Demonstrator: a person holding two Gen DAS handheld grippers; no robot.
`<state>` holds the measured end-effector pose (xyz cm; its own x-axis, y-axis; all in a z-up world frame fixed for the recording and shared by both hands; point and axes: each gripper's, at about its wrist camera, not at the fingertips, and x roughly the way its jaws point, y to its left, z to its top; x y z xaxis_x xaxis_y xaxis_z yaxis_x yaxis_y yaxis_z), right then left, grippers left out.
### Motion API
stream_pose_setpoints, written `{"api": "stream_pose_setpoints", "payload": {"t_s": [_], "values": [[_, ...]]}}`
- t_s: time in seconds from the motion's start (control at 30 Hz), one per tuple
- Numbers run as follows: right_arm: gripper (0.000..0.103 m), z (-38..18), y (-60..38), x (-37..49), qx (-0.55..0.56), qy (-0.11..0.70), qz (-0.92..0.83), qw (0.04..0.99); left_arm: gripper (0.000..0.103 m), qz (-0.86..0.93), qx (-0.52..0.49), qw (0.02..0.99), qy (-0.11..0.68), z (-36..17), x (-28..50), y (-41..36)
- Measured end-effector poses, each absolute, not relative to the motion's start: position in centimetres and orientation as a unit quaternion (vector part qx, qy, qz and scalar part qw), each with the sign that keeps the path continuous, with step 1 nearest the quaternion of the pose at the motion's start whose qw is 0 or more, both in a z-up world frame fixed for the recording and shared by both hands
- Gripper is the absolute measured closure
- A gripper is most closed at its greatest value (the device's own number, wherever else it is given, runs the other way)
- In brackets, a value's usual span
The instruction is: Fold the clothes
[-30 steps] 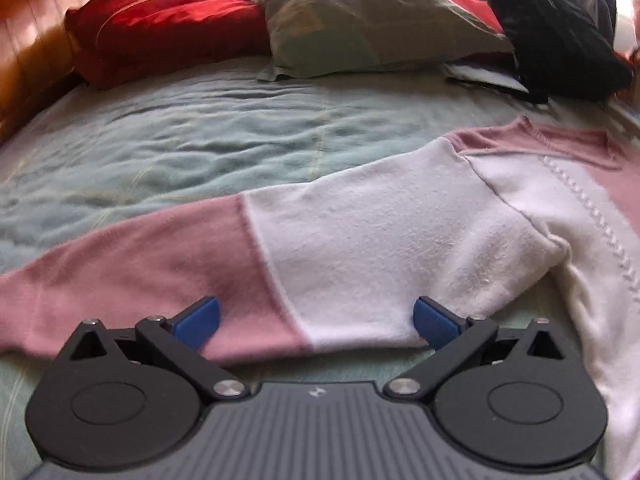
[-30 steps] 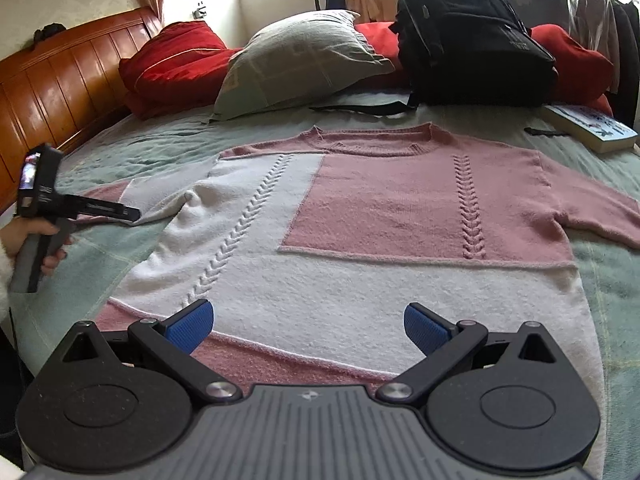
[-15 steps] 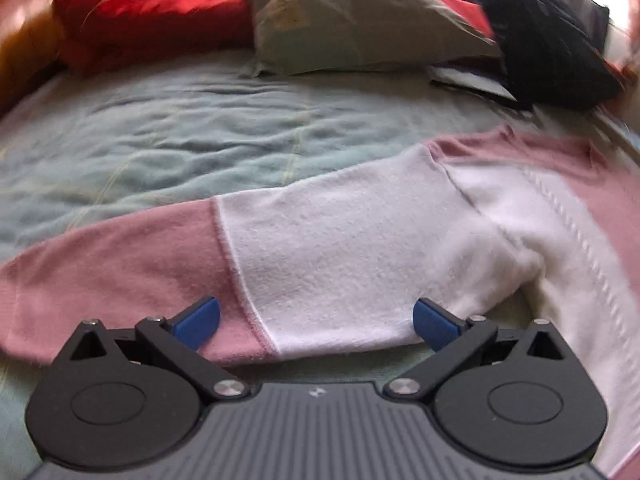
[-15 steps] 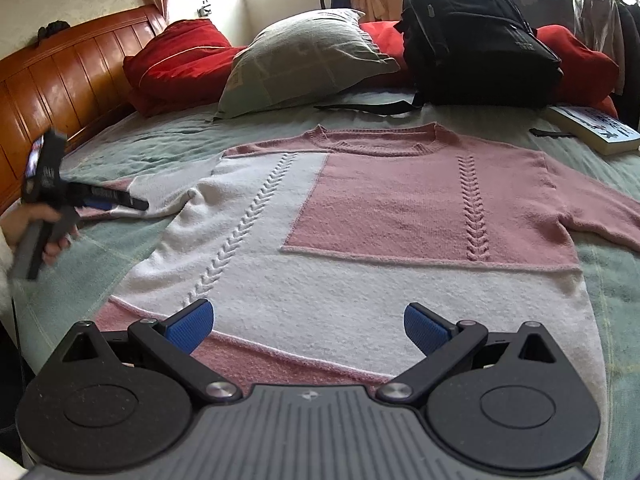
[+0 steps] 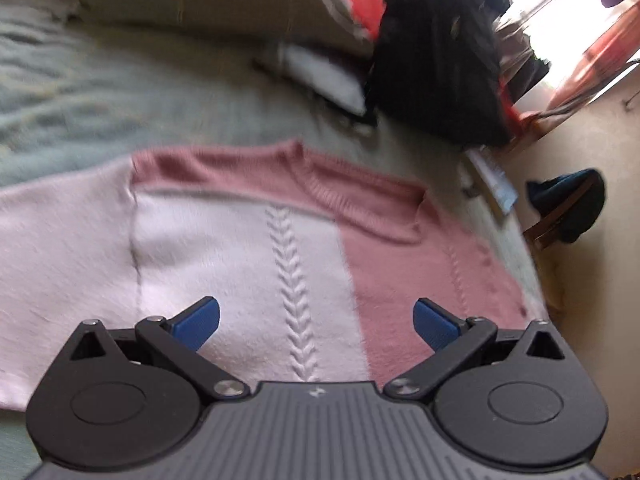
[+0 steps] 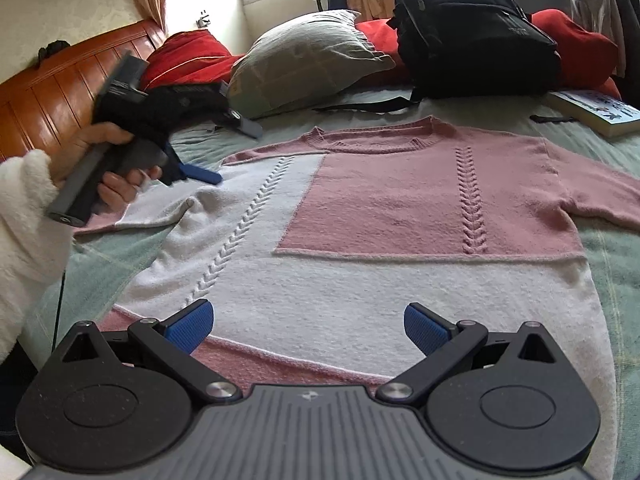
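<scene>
A pink and white knit sweater lies flat, front up, on the bed with its collar toward the pillows. Its left sleeve stretches out to the left. My right gripper hovers open over the sweater's hem, holding nothing. In the right wrist view a hand holds my left gripper above the sweater's left shoulder, its blue fingers apart. The blurred left wrist view has the left gripper open over the white cable-knit panel of the sweater, facing the collar.
A grey pillow, red cushions and a black backpack sit beyond the collar. A book lies at the far right. The wooden headboard runs along the left. Green bedcover surrounds the sweater.
My left gripper has risen from the left sleeve and swung right, now pointing at the sweater's body and collar. My right gripper has barely moved. Both stay open.
</scene>
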<state>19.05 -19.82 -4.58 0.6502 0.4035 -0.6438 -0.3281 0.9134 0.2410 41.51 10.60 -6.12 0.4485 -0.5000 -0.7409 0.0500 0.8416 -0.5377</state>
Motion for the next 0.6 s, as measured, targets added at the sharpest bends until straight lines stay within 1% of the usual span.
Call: {"api": "stream_pose_setpoints", "payload": {"t_s": [0.13, 0.27, 0.6], "values": [[0.0, -4.9, -20.3, 19.3, 0.053, 0.365, 0.211, 0.905, 0.001, -0.128, -0.221, 0.829, 0.497, -7.9, 42.8, 10.3], [0.0, -5.2, -21.0, 19.6, 0.06, 0.364, 0.214, 0.904, 0.001, -0.104, -0.214, 0.851, 0.469, -8.1, 44.8, 10.5], [0.0, -5.8, -22.6, 20.2, 0.076, 0.367, 0.206, 0.904, 0.001, -0.074, -0.221, 0.87, 0.433, -9.3, 50.0, 11.8]]}}
